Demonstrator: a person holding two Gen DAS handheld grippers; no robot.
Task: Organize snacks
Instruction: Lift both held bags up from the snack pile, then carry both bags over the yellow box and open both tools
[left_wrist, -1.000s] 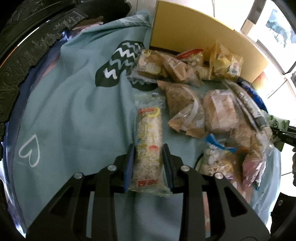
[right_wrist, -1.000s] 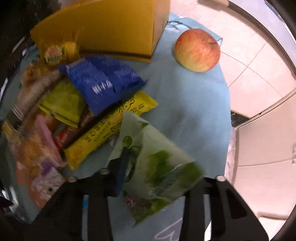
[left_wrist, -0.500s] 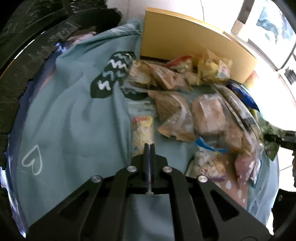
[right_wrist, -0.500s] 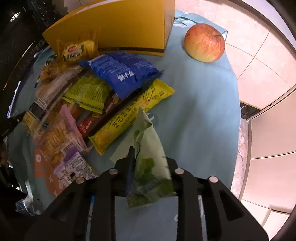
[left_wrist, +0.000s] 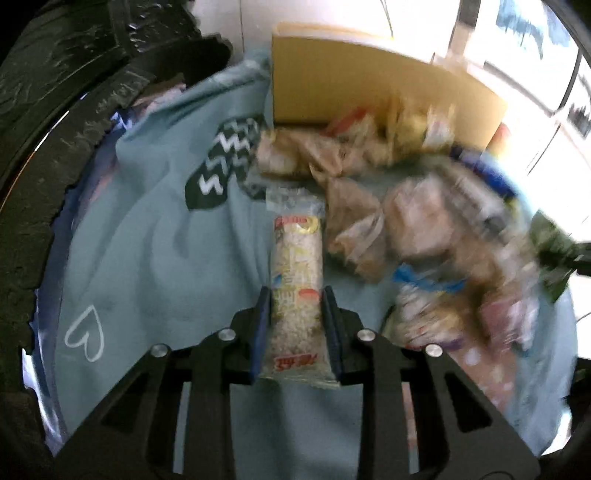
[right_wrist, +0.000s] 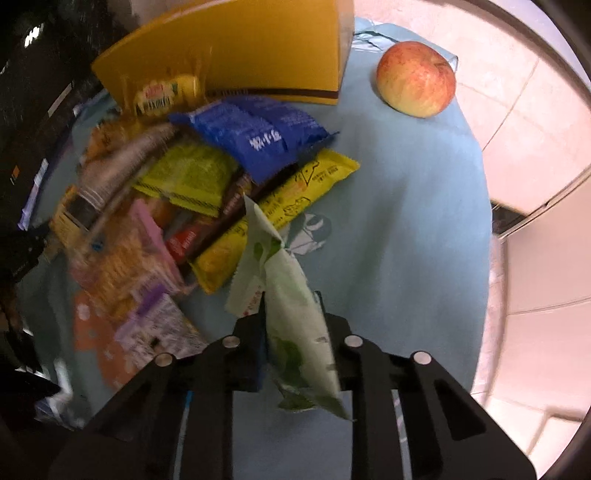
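Observation:
A long clear packet of pale rice crackers (left_wrist: 297, 251) lies lengthwise on the teal cloth (left_wrist: 147, 240). My left gripper (left_wrist: 295, 295) is shut on its near half, both pads pressed to its sides. My right gripper (right_wrist: 290, 314) is shut on a green and white snack packet (right_wrist: 280, 273), held edge-on just above the cloth, its top corner over a yellow bar (right_wrist: 288, 199). In the left wrist view, that green packet (left_wrist: 550, 251) shows blurred at the right edge. A heap of snack bags (left_wrist: 406, 221) lies between the two grippers.
A yellow cardboard box (right_wrist: 258, 48) stands at the back of the round table, with a blue packet (right_wrist: 255, 136) and several other snacks in front. An apple (right_wrist: 415, 79) sits at the back right. Dark carved furniture (left_wrist: 55, 110) borders the left; tiled floor lies beyond the right rim.
The right gripper's jaws have closed tighter on the green packet, which now hangs narrow and edge-on, and it has shifted over the cloth. The left gripper stays at the cracker packet.

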